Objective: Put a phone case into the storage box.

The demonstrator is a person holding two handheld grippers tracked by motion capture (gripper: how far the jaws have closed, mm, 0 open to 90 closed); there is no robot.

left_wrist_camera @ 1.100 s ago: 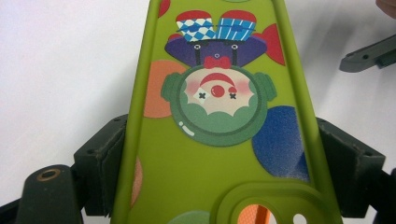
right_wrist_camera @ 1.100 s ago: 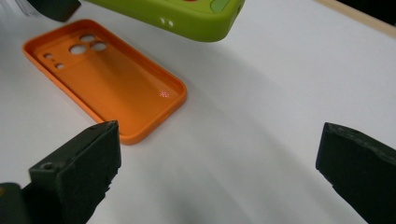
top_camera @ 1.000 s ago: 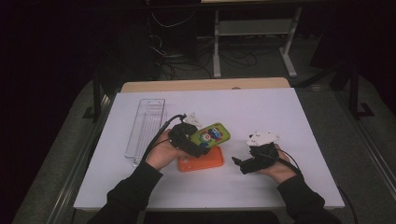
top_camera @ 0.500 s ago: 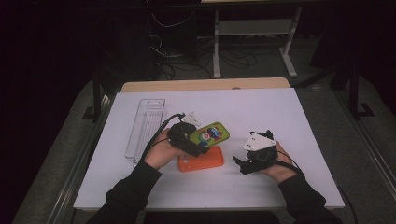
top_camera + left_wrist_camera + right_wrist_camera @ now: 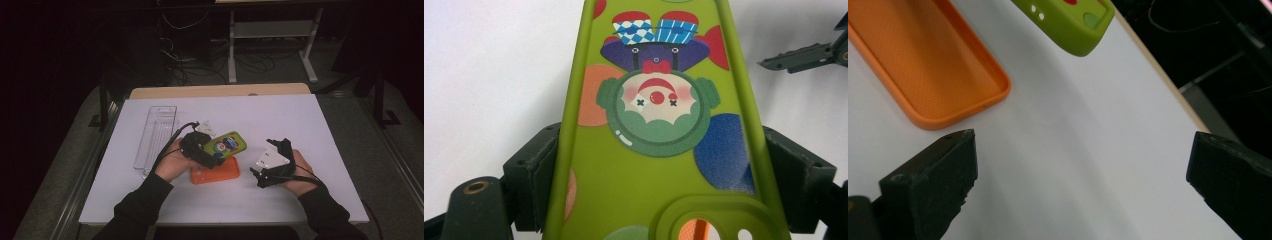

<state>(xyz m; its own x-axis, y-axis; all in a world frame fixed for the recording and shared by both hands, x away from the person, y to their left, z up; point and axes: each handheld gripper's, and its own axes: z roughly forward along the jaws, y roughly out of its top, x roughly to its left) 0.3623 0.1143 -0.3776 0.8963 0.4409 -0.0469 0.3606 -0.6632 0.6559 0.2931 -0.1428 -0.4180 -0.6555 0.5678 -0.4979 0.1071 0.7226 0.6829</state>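
My left gripper is shut on a green phone case printed with a clown, held by its long sides just above the table. In the left gripper view the case fills the gap between the black pads. An orange phone case lies open side up on the table, partly under the green one. My right gripper is to the right of both cases, open, with nothing between its fingers. Its view shows the orange case ahead to the left and the green case's end above.
A clear plastic tray lies lengthwise at the left of the white table top. The wooden far edge borders a dark floor with cables and a metal stand. The other gripper shows at the upper right of the left gripper view.
The right gripper has shifted and tilted slightly toward the near left. The left gripper and the green case have stayed in place.
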